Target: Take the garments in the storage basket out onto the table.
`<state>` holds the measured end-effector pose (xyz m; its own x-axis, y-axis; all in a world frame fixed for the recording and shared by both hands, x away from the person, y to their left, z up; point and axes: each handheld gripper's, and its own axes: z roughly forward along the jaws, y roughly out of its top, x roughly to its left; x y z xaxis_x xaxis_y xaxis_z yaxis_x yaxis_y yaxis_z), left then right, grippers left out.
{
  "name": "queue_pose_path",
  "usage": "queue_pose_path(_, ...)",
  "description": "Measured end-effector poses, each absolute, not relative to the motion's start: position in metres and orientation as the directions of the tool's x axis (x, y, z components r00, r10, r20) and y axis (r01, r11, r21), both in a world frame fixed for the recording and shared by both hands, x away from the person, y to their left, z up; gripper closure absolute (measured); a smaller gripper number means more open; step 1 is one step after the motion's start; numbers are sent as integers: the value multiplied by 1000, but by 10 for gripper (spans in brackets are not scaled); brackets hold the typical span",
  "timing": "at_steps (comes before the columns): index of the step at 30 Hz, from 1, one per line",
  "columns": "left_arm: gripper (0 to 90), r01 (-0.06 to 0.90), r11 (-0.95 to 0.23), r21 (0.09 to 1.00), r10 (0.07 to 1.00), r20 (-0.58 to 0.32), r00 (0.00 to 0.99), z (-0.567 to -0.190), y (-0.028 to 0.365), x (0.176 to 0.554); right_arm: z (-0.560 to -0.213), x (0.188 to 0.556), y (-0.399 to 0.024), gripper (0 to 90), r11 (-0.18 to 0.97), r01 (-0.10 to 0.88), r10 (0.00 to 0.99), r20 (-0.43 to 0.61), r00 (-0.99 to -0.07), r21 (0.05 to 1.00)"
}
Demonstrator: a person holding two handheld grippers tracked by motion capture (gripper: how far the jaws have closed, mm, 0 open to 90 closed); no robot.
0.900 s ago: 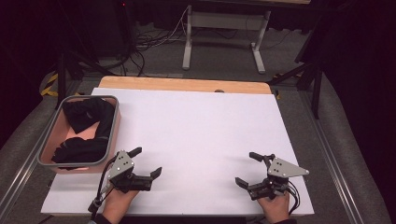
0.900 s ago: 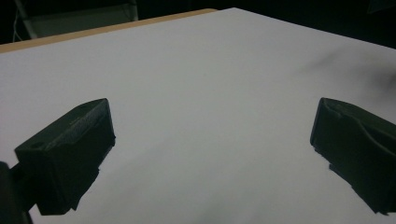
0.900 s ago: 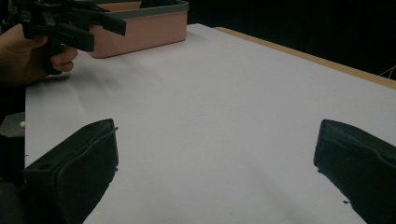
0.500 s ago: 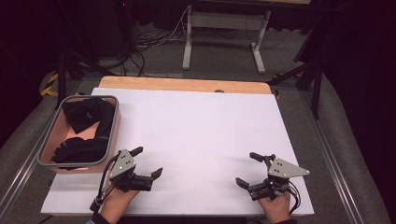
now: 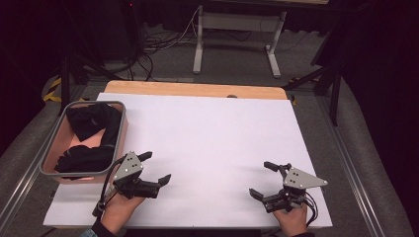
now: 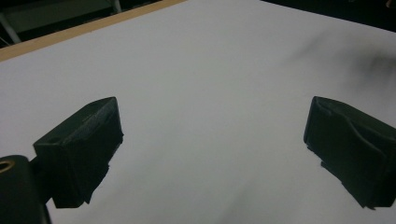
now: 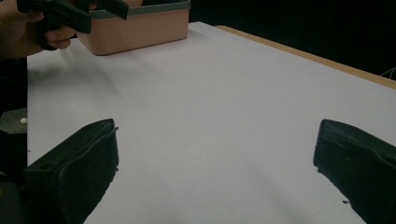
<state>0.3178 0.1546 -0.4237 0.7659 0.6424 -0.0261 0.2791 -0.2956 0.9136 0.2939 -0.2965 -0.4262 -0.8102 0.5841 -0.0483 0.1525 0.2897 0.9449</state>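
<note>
1. High view: a white board [image 5: 217, 148] covers most of the table, with a strip of bare wood [image 5: 197, 90] showing along its far edge.
2. At the near left, the left gripper [image 5: 157, 169] hovers just off the board's near edge, jaws spread wide with nothing between them; its far jaw tip sits just beside the near right corner of a pink bin [image 5: 52, 150].
3. That grey-rimmed bin stands at the board's left edge and holds a heap of black cloth [image 5: 94, 133], which lies wholly inside the rim.
4. At the near right, the right gripper [image 5: 263, 178] rests in the person's hand close to the near right corner of the board, jaws likewise wide apart and empty.
5. Between the two grippers the white surface lies open from the near edge to the far wooden strip, and from the bin's right wall to the board's right edge.
6. Left gripper view: both black jaws frame bare white board [image 6: 210, 93], the wooden strip [image 6: 70, 32] crossing the far left corner.
7. Right gripper view: the jaws frame open board [image 7: 224, 102]; the bin [image 7: 140, 28] and the left gripper [image 7: 70, 11] appear at the far left, well apart from the right gripper's jaws.
</note>
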Motion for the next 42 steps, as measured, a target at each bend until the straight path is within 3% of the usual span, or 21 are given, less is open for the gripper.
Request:
queue_pose_path(12, 69, 323, -333, 886, 622, -51, 781, -398, 163, 328, -426, 293, -293, 9, 316, 144, 573, -68, -816, 938)
queue_pose_path(28, 84, 324, -423, 846, 628, 16, 778, -372, 169, 341, -427, 293, -293, 12, 325, 146, 568, -70, -820, 934)
queue_pose_path(42, 72, 378, -389, 840, 643, -46, 765, -359, 183, 358, -427, 294, -293, 15, 328, 152, 565, -65, -823, 932)
